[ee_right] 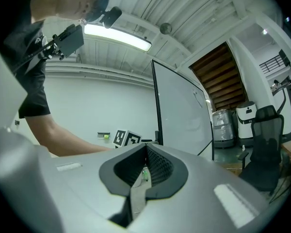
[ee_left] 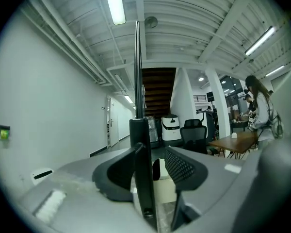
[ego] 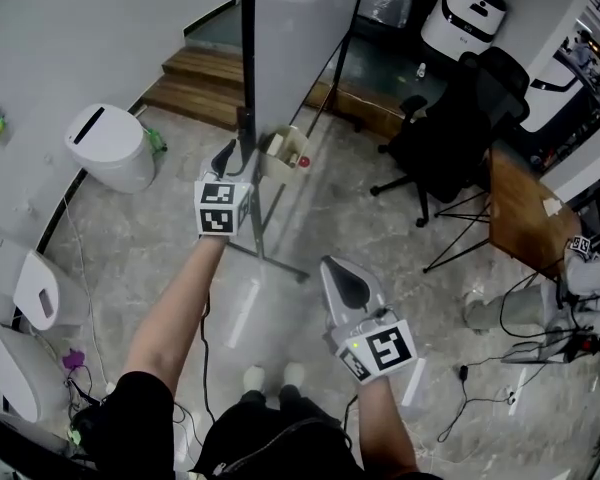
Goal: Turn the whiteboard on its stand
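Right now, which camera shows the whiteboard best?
The right gripper view: the whiteboard shows its broad white face there. The head view looks steeply down its surface from above; the left gripper view catches only its dark edge.

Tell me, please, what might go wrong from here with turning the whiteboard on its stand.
1. The left gripper has its jaws apart around the dark frame of the whiteboard; a push now may slip off it rather than turn it.
2. The holder of small items sits right beside that gripper and could be knocked.
3. The office chair stands close by; the swinging whiteboard might strike it.
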The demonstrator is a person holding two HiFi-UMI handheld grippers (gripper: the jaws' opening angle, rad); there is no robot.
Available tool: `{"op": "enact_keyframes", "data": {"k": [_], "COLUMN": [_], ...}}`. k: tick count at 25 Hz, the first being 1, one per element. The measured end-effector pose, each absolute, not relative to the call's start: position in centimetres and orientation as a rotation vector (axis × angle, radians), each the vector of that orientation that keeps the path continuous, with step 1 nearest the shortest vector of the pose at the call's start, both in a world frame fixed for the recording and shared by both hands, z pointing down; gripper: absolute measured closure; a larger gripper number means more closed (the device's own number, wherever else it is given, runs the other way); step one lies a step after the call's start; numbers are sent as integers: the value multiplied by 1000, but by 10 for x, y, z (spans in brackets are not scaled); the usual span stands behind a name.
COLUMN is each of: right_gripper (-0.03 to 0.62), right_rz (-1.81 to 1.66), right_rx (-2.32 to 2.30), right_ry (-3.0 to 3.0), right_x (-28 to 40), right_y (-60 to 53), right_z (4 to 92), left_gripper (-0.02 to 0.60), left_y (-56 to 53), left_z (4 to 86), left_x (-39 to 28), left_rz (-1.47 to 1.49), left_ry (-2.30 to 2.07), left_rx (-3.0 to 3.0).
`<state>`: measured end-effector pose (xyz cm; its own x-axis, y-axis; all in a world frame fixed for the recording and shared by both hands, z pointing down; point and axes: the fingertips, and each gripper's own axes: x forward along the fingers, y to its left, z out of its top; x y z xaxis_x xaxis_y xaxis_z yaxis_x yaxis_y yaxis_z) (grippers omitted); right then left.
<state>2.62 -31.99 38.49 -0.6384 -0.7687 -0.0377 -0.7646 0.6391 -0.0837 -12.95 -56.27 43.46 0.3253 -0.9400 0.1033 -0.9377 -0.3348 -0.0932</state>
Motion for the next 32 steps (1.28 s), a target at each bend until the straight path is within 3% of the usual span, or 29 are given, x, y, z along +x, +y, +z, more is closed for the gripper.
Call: {"op": "enact_keyframes", "data": {"k": [10,32], "right_gripper": [585,583], "right_rz": [-78,-88], "right_rx": [-1318,-1321], "right_ry": [2804,2746], "right_x": [-4,-36], "right_y": [-365,-431], "right_z": [394,376], "left_gripper": [307,297], "left_y": [-593,-624], "left_z": [432,449], "left_x": [-131,-128], "left_rz": [-203,-246], "left_ry": [1861,1905], "left_rx": [-2534,-2549]}}
